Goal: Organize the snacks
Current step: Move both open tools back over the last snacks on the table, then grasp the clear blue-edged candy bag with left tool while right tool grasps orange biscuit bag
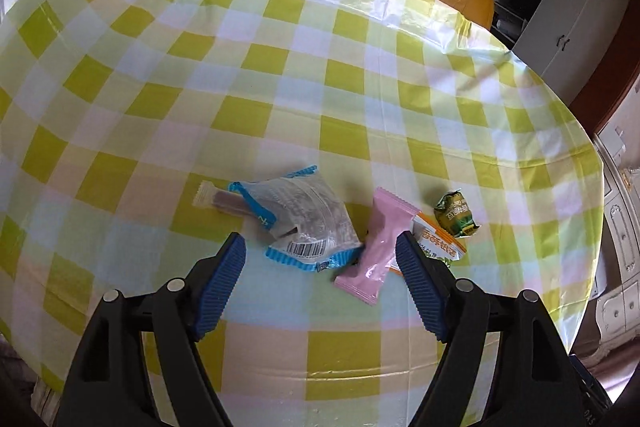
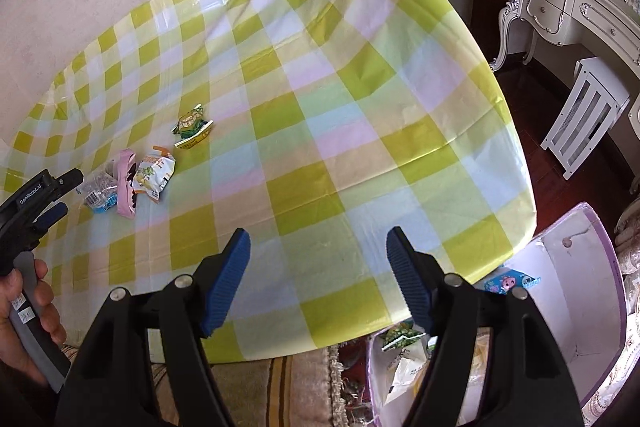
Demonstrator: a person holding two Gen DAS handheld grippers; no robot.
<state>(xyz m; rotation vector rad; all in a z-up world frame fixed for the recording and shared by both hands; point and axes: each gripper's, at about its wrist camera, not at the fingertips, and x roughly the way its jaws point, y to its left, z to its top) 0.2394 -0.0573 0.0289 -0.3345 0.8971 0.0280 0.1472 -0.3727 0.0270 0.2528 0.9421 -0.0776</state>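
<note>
In the left wrist view, the left gripper (image 1: pixel 320 255) hangs above a table covered with a green-and-white checked tablecloth (image 1: pixel 280 75), its blue ribbed pads spread wide with nothing pinched between them. Just past the fingertips, in the lower middle of the frame, lies a small cluster of snacks: a clear packet with blue striped edges (image 1: pixel 304 223), a cream-wrapped bar (image 1: pixel 218 201) poking out from under its left side, a pink wrapper (image 1: pixel 378 243) lying diagonally and touching the clear packet, an orange-and-white packet (image 1: pixel 440 247) partly under the pink one, and a crumpled green packet (image 1: pixel 456 215) just to the right, apart from the rest. In the right wrist view, the right gripper (image 2: pixel 318 255) is also spread and empty, over the near edge of the table; the same snacks sit at the middle left of the frame. At the lower right, beside the table, stands a purple-rimmed box (image 2: pixel 608 267) with several snack packets (image 2: pixel 400 337) inside. A hand (image 2: pixel 24 311) grips the other tool's handle at the lower left.
</note>
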